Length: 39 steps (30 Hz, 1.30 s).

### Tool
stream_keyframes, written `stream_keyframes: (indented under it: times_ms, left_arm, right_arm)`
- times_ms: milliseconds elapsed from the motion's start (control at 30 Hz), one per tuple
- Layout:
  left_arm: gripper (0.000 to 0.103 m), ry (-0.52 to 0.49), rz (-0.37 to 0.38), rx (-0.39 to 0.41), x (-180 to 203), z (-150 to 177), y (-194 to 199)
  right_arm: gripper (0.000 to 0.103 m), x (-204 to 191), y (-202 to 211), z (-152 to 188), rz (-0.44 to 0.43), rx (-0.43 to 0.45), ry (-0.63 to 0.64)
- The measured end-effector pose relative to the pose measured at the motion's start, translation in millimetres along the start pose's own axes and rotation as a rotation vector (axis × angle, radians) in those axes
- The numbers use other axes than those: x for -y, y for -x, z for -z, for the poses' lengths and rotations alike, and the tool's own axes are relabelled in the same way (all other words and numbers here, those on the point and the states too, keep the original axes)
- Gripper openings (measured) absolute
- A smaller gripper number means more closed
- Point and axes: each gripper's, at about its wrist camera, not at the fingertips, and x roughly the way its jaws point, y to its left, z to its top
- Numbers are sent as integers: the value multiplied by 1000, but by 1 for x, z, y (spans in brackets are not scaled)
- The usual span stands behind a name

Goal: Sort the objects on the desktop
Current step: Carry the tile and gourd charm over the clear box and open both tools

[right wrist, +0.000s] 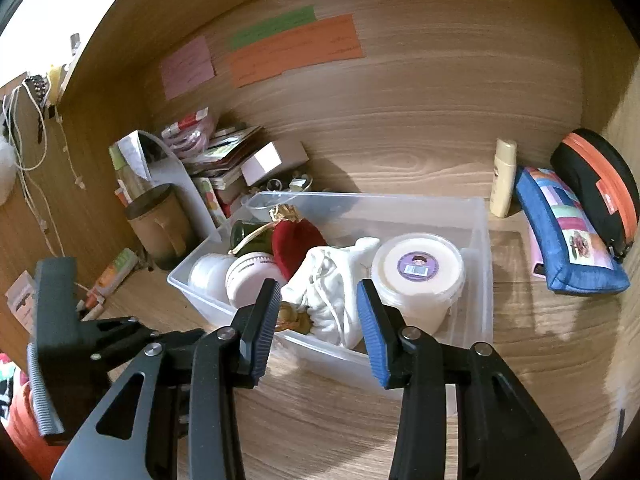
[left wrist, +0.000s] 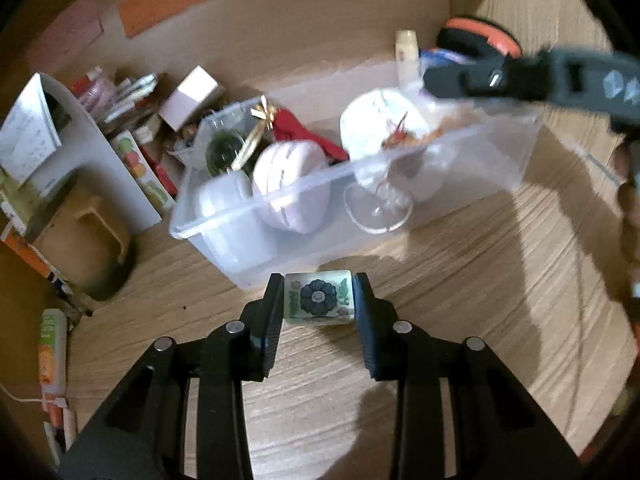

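My left gripper [left wrist: 319, 296] is shut on a small glassy block with a blue flower [left wrist: 319, 298], held just above the wooden desk in front of a clear plastic bin [left wrist: 288, 196]. The bin holds white jars [left wrist: 290, 182], a red pouch [left wrist: 308, 134], a green bottle [left wrist: 224, 150], a stemmed glass [left wrist: 380, 200] and a white tub [right wrist: 418, 270]. My right gripper [right wrist: 318, 304] is open and empty, above the bin's near wall [right wrist: 332, 354], over a white cloth [right wrist: 334, 284]. It shows blurred in the left wrist view [left wrist: 520, 76].
A brown mug [right wrist: 160, 224], a white file holder [right wrist: 176, 184] and stacked boxes and booklets [right wrist: 240, 156] crowd the back left. A cream bottle [right wrist: 504, 178], blue pouch [right wrist: 568, 232] and black-orange case [right wrist: 600, 188] stand at the right. Tubes [left wrist: 52, 344] lie at the left.
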Motion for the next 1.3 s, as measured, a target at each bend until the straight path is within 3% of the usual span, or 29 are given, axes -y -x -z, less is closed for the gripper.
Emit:
stream_keyframes:
  times_ms: [300, 567, 833, 967, 1300]
  left_arm:
    - [33, 6, 24, 117, -12, -32, 36]
    - [33, -11, 31, 150, -16, -58, 33]
    - [33, 3, 70, 110, -17, -76, -1]
    - [33, 14, 98, 70, -16, -77, -16]
    - [34, 30, 108, 57, -15, -77, -25]
  right_arm:
    - [45, 9, 3, -1, -17, 9, -55]
    - [47, 13, 5, -2, -21, 15, -72]
    - [49, 17, 3, -2, 2, 12, -83]
    - [56, 19, 4, -2, 19, 21, -89]
    - [66, 21, 6, -2, 70, 48, -88]
